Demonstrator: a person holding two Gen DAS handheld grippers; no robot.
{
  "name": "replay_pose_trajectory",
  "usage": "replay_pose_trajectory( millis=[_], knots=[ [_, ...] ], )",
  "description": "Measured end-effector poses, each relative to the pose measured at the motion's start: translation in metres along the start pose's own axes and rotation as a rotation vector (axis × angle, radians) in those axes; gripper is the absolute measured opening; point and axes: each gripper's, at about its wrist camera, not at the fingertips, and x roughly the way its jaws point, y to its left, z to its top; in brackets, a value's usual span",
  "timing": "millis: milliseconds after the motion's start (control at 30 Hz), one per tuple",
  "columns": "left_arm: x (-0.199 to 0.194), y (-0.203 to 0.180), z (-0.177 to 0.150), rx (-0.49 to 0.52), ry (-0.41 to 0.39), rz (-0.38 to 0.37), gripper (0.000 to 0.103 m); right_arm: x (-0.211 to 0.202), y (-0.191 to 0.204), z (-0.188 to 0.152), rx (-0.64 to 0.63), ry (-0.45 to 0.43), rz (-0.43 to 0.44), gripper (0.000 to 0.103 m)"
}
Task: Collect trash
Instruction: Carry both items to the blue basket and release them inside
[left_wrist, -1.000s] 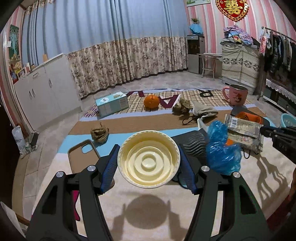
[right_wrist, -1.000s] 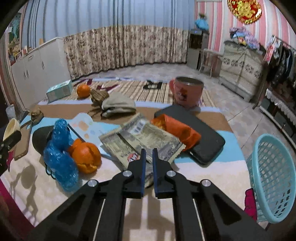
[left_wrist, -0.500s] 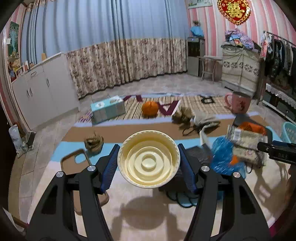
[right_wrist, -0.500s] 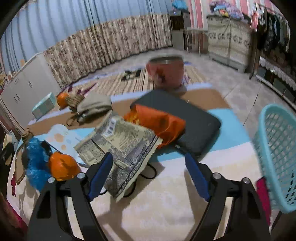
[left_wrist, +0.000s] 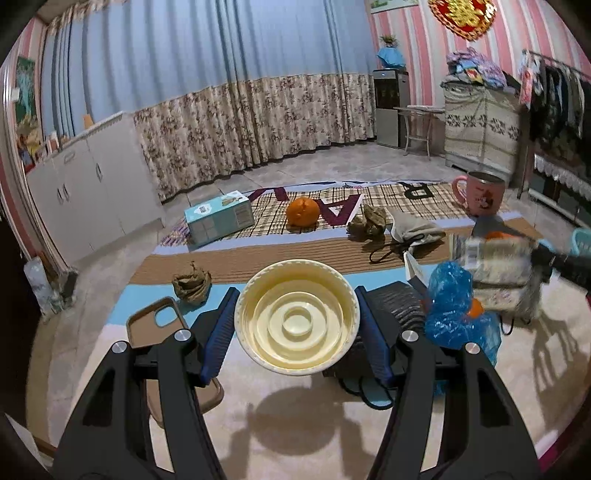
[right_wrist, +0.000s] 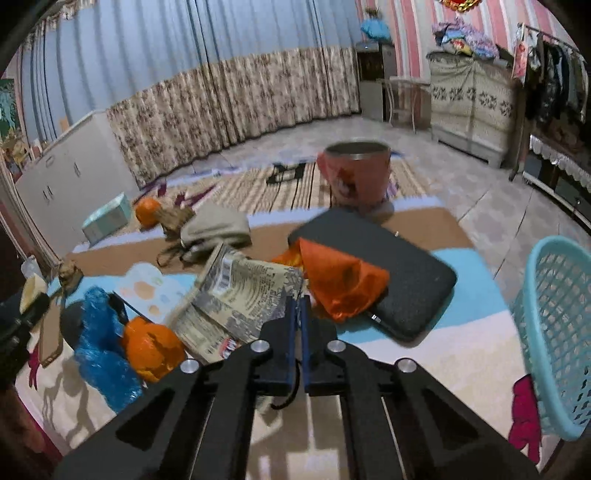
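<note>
My left gripper (left_wrist: 295, 293) is shut on a cream plastic bowl (left_wrist: 297, 328), its blue pads pressing the rim on both sides above the rug. My right gripper (right_wrist: 296, 304) is shut on the near corner of a printed snack wrapper (right_wrist: 240, 291). The wrapper tilts up off the rug, and it also shows blurred at the right of the left wrist view, wrapper (left_wrist: 495, 262). Beside it lie a blue plastic bag (right_wrist: 99, 332), orange peel (right_wrist: 151, 347) and a crumpled orange bag (right_wrist: 340, 284). A light blue mesh basket (right_wrist: 554, 314) stands to the right.
A black flat case (right_wrist: 406, 266) lies under the orange bag, with a pink mug (right_wrist: 356, 173) behind it. Two crumpled brown papers (left_wrist: 192, 284) (left_wrist: 369, 221), a whole orange (left_wrist: 303, 211), a tissue box (left_wrist: 219, 218) and a phone case (left_wrist: 155, 321) sit on the rug.
My right gripper opened wide over the wrapper, then shut on its corner, and that edge has lifted. The left gripper keeps holding the bowl in place.
</note>
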Motion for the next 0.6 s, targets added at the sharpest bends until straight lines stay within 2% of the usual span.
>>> replay_pose_trajectory(
  millis=[133,300,500,600],
  knots=[
    [-0.007,-0.001,0.007,-0.008,-0.003,-0.031,0.061,-0.034,-0.008,0.012,0.023,-0.075,0.03,0.001],
    [-0.03,-0.022,0.028,-0.001,-0.054,-0.062,0.061,-0.08,-0.025,0.033,0.012,-0.164,0.017,0.001],
    [-0.062,-0.071,0.066,0.015,-0.128,-0.161,0.061,-0.129,-0.077,0.051,0.041,-0.231,-0.08,0.001],
    [-0.075,-0.107,0.078,0.046,-0.168,-0.217,0.061,-0.155,-0.12,0.05,0.074,-0.251,-0.152,0.001]
  ],
)
